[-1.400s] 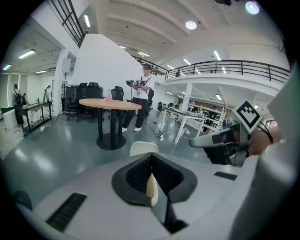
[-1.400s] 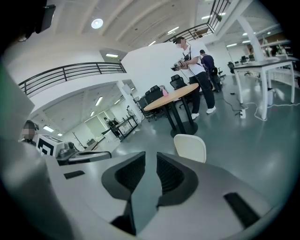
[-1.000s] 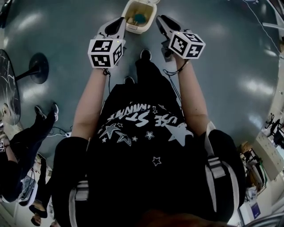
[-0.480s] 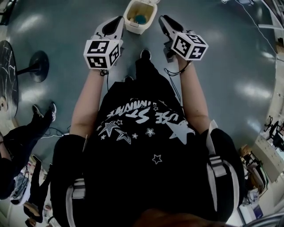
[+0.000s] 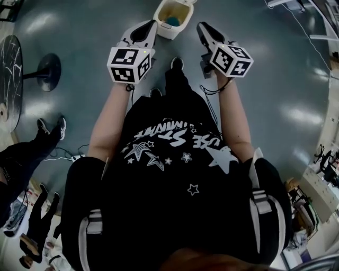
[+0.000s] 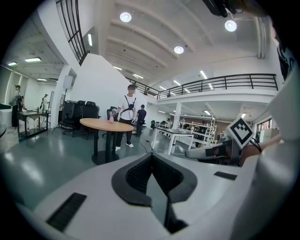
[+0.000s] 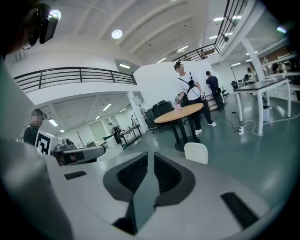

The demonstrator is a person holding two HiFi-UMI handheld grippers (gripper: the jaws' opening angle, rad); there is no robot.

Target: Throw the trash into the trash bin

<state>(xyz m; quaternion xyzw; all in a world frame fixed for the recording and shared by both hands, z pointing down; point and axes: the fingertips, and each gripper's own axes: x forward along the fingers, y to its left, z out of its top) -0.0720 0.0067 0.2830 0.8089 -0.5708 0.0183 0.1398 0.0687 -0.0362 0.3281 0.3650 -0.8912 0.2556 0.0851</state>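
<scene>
1. The bin [image 5: 166, 33] stands on the floor [image 5: 275, 69] with its lid [image 5: 184, 2] up and its mouth open.
2. The trash [image 5: 173, 21] is a blue-green lump inside the bin, low down, near the lid side.
3. The left tool [image 5: 151, 25] hangs just left of the bin, clear of its wall, tips level with the rim's near corner. In the left gripper view the pads meet at the tips: clenched, nothing in them.
4. The right tool [image 5: 202, 27] hangs just right of the bin, also not touching it. Its jaws have just been closing. In the right gripper view the pads are down to a thin slit, nothing between them: clenched, empty.
5. In the right gripper view the white lid pokes up just past the tool's tips, slightly to their right.
6. The 2 marker cubes [image 5: 128, 64] sit on the near side of the bin, 1 per tool, forearms behind them.
7. The person's shoes [image 5: 176, 63] are on the near side of the bin, between the 2 tools.
8. A round tabletop [image 6: 105, 123] is well apart from the bin, and 2 people [image 6: 127, 112] stand beside it.
</scene>
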